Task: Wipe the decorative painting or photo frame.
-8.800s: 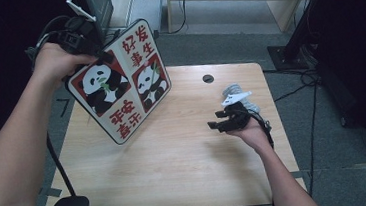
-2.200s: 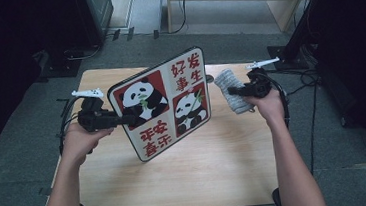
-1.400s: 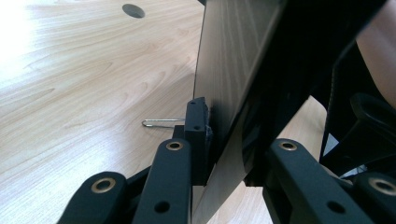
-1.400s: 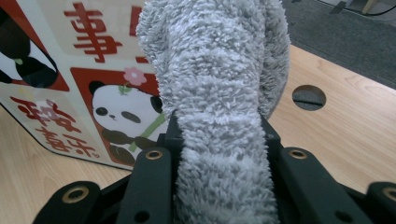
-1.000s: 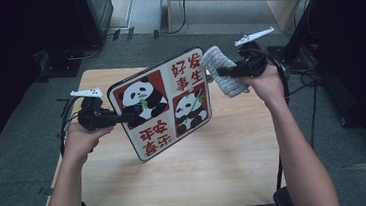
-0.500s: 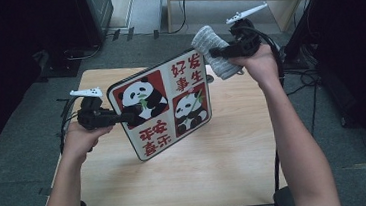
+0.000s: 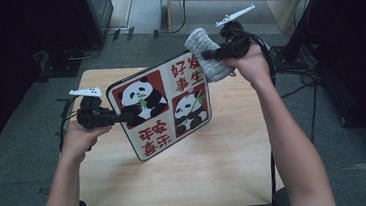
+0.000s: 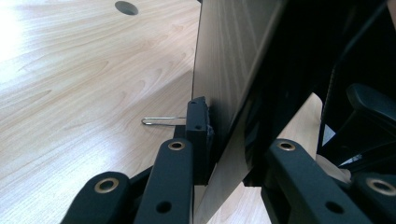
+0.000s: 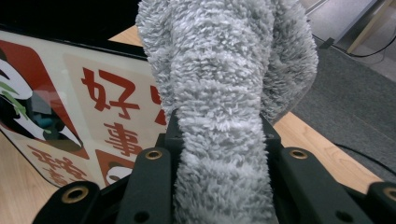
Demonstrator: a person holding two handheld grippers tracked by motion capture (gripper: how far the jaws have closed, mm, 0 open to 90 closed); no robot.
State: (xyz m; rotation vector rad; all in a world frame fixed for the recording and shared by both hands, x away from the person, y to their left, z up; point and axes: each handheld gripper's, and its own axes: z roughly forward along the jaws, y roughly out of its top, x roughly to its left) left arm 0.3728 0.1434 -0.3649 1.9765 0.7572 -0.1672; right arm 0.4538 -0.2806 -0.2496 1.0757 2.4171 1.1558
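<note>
The flat rectangular board printed with two pandas and red Chinese characters (image 7: 164, 107) sits at centre frame in the high view, tilted above the light wooden table (image 7: 226, 164), printed face up toward the camera, its long axis running from lower left to upper right. The left gripper (image 7: 122, 118) is clamped on the board's left edge, and the right gripper (image 7: 206, 57), at upper right, is closed on a fluffy grey cloth (image 7: 207, 55) touching the board's upper right corner. Against half a second earlier, the board is unmoved, while the cloth has shifted slightly left along that corner.
</note>
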